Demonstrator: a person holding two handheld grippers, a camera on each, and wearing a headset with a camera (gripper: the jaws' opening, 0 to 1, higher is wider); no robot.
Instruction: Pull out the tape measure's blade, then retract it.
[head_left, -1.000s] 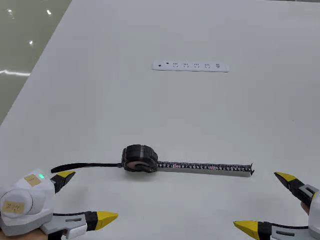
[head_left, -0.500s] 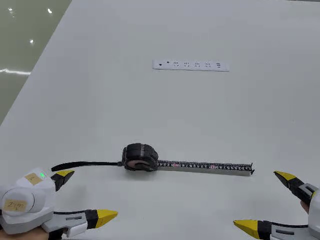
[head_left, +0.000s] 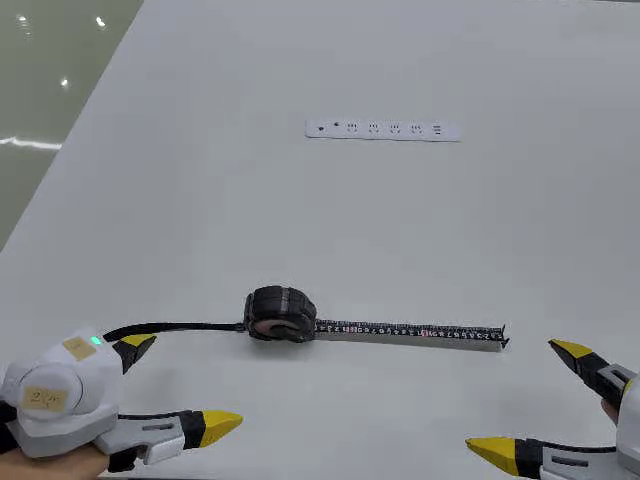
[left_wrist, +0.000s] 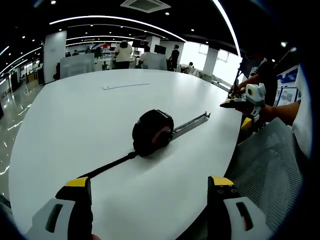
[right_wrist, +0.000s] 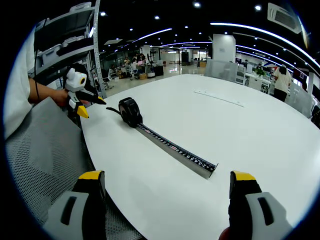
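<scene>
A black tape measure (head_left: 280, 315) (left_wrist: 152, 132) (right_wrist: 130, 111) lies on the white table (head_left: 330, 210), its blade (head_left: 410, 333) (right_wrist: 175, 150) pulled out to the right and flat on the surface. A black wrist strap (head_left: 175, 329) (left_wrist: 107, 167) trails from the case to the left. My left gripper (head_left: 177, 383) (left_wrist: 147, 190) is open at the near left, its far fingertip next to the strap's end. My right gripper (head_left: 528, 400) (right_wrist: 167, 182) is open at the near right, close to the blade's tip (head_left: 503, 338) (right_wrist: 211, 169). Neither gripper holds anything.
A white power strip (head_left: 383, 130) (left_wrist: 125, 86) (right_wrist: 220, 98) lies further back on the table. The table's left edge borders a glossy green floor (head_left: 50, 90). Several people and shelves stand in the background of the gripper views.
My left gripper has shifted slightly right and forward along the strap. The tape measure, the blade and my right gripper have stayed where they were.
</scene>
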